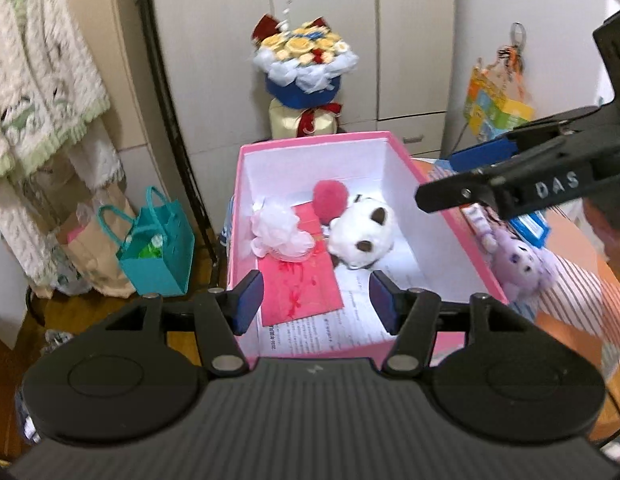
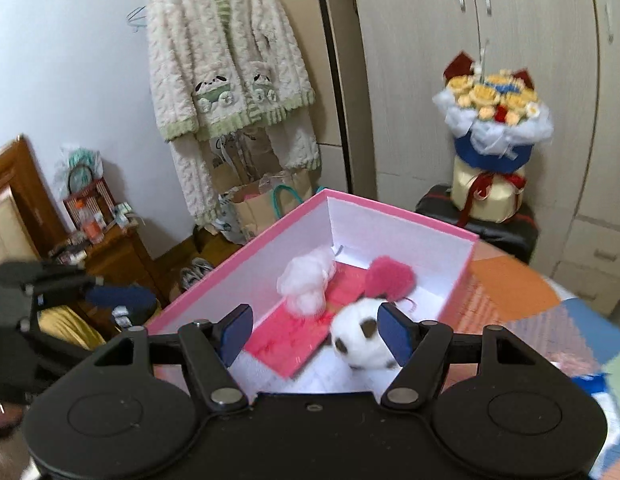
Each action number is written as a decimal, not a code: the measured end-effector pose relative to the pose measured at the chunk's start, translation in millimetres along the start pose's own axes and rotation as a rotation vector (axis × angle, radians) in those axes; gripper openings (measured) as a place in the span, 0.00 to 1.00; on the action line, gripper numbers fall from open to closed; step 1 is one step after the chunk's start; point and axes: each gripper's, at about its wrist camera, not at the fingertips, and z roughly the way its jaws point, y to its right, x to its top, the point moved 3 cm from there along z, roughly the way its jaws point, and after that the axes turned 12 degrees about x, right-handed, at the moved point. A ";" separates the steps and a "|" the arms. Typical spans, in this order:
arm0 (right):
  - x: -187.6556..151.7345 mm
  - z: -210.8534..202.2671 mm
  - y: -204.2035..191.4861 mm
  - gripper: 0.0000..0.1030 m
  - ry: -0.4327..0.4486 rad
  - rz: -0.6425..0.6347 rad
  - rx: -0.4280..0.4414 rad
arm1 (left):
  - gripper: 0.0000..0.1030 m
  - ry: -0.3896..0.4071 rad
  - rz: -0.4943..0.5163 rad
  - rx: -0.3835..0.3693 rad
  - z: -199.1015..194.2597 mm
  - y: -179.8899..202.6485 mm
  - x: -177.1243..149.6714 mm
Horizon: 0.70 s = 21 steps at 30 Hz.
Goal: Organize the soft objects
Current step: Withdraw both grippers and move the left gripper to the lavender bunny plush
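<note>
Lying mid-frame in the pink box are seen a panda plush, red pompom and white puff. Both the left gripper and right gripper are held spread, empty. A purple plush is half hidden at right.

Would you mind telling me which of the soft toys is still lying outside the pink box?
The purple plush; it lies just outside the pink box.
</note>
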 end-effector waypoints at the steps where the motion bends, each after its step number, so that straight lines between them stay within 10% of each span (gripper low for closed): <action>1: -4.1 -8.5 -5.9 0.73 0.000 -0.020 -0.014 | 0.58 0.008 0.013 -0.005 -6.8 3.1 -1.0; 21: -76.8 -117.5 -57.6 0.88 -0.011 -0.142 -0.133 | 0.63 0.102 0.217 -0.026 -88.9 67.4 -23.5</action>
